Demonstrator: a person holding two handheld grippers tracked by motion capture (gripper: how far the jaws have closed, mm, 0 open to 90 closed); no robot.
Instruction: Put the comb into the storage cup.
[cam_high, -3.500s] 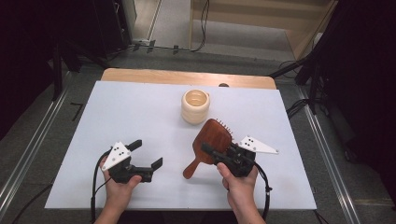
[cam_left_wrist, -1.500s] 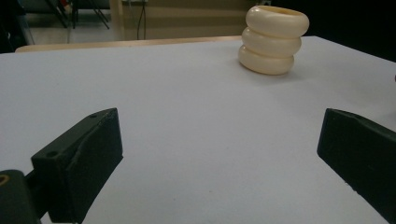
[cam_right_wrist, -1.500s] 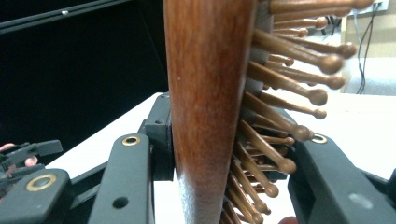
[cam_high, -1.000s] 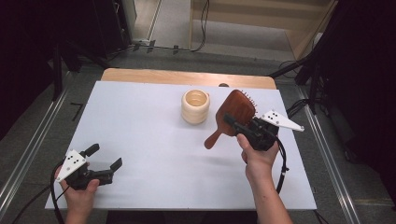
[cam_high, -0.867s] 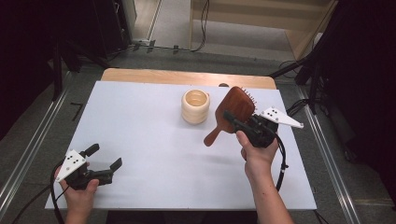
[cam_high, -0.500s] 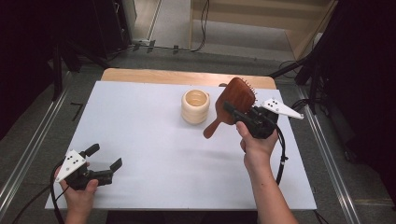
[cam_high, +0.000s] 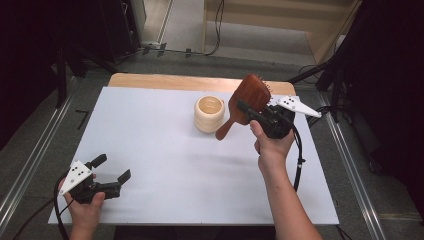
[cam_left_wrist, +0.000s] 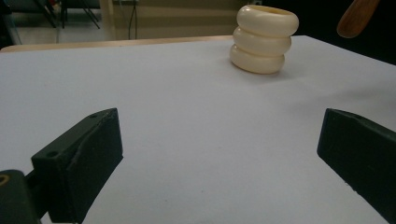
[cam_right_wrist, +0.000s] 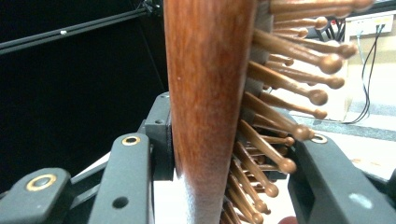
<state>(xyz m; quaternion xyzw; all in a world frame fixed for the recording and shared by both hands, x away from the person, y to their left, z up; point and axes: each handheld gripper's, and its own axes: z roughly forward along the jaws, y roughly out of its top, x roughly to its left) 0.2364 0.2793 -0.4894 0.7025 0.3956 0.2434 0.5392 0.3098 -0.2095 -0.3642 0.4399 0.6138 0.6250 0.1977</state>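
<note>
Hairbrush (cam_high: 248, 100), wooden, paddle type, with ball-tipped wooden pins. Held clear of the table (cam_high: 165, 150) by the right gripper (cam_high: 260, 114), whose jaws are clamped across the paddle head: one jaw against the smooth back, the other among the pins, as seen in the right gripper view (cam_right_wrist: 210, 93). Head is raised and handle slanted downward toward the cup, its tip just beside the rim; this attitude is judged to suit lowering the handle into the opening.

Cup (cam_high: 209, 113), cream, ribbed in three stacked rings, standing upright on the far middle of the table with the mouth open upward. Judged to be the intended holder.

Left gripper (cam_high: 107, 172), held low at the near left corner of the table, jaws spread wide with nothing between them. Kept well apart from cup and hairbrush, presumably so the working area is left unobstructed.
</note>
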